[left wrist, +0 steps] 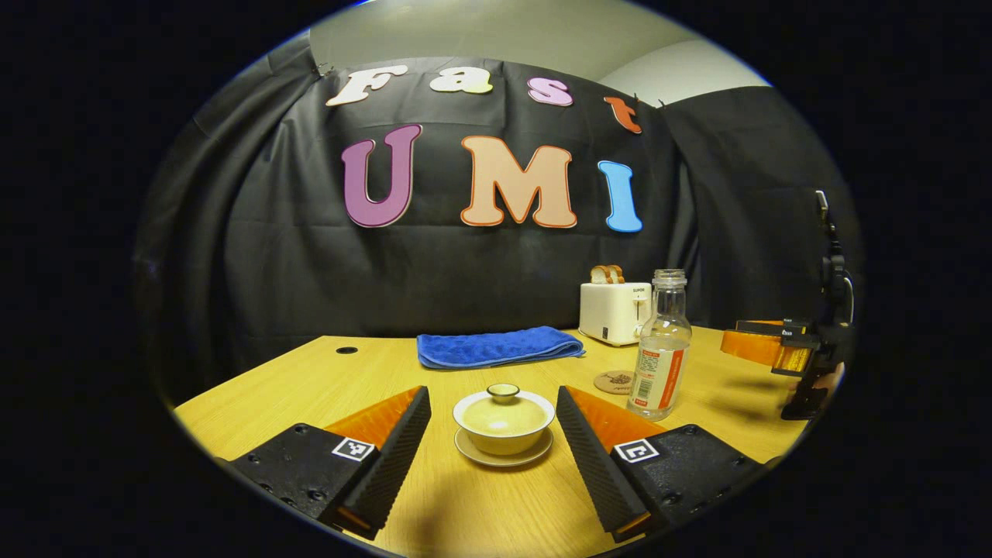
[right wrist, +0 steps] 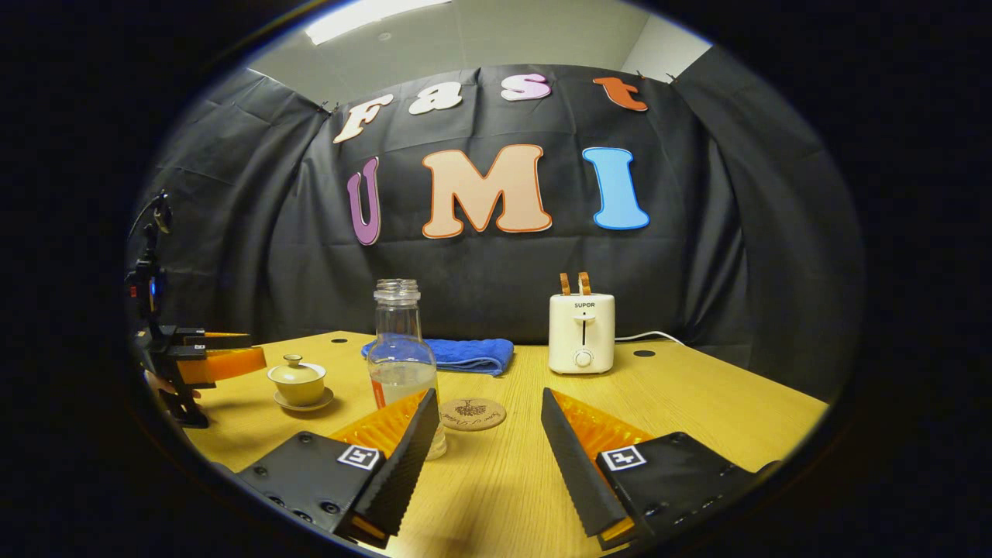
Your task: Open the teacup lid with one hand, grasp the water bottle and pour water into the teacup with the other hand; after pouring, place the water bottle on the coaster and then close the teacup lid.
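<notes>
The teacup (left wrist: 504,422) is seen low in the middle of the left gripper view, on a small saucer (left wrist: 504,456) on the bench (left wrist: 310,380). Its lid (left wrist: 504,403) is on, with a little knob (left wrist: 504,390) pointing straight up. The left gripper (left wrist: 493,434) is held wide open, with the cup lined up between its jaws but farther off and not touched. The cup looks hard, smooth and easy to break, so the lid is best taken gently by the knob.

The water bottle (right wrist: 399,364) stands upright at the lower left of the right gripper view, long way up and down, with no cap seen on its mouth. Some water is seen in the lower part. It looks light and slippery, and it may bend if squeezed. It is best gripped around the middle, where the label is. The right gripper (right wrist: 483,446) is open too, and nothing is held. The bottle stands just behind its left jaw. The round coaster (right wrist: 473,413) lies flat just beside the bottle.
</notes>
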### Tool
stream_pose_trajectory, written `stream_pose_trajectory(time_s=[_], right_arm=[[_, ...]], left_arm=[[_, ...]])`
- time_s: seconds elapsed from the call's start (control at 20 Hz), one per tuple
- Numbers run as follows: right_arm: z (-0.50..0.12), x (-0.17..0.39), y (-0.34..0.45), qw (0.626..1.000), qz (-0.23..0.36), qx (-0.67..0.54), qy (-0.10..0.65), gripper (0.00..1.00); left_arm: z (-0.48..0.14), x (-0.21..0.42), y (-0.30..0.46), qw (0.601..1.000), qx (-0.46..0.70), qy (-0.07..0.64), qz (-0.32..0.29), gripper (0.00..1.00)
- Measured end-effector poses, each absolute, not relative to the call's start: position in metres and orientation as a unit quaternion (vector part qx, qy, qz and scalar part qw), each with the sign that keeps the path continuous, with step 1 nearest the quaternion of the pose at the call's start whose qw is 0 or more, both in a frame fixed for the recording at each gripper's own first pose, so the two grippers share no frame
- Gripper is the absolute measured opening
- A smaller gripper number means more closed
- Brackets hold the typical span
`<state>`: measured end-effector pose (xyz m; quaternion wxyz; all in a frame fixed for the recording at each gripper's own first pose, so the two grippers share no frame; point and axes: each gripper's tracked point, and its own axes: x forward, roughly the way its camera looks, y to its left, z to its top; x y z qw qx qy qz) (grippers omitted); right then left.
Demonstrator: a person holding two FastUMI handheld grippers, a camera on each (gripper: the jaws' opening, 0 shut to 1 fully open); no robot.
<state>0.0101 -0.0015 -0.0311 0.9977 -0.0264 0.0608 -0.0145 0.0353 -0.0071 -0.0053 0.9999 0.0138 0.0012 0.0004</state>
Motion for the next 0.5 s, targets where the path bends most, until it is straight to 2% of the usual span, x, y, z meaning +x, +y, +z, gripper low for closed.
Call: stream_pose_trajectory(time_s=[0.15, 0.25, 0.3, 0.5], right_arm=[[-0.031, 0.01, -0.001, 0.998, -0.014, -0.027, 0.06, 0.91], [-0.031, 0.01, -0.002, 0.998, -0.014, -0.027, 0.06, 0.83], [-0.031, 0.01, -0.002, 0.998, -0.014, -0.027, 0.06, 0.91], [-0.031, 0.01, -0.002, 0.998, -0.013, -0.027, 0.06, 0.91]], left_arm=[[-0.008, 0.053, -0.008, 1.0, 0.014, 0.006, -0.011, 0.96], [-0.014, 0.065, -0.01, 0.999, 0.017, 0.026, -0.022, 0.92], [-0.021, 0.069, -0.012, 0.998, 0.02, 0.043, -0.028, 0.91], [-0.032, 0.086, -0.01, 0.996, 0.024, 0.085, -0.029, 0.84]])
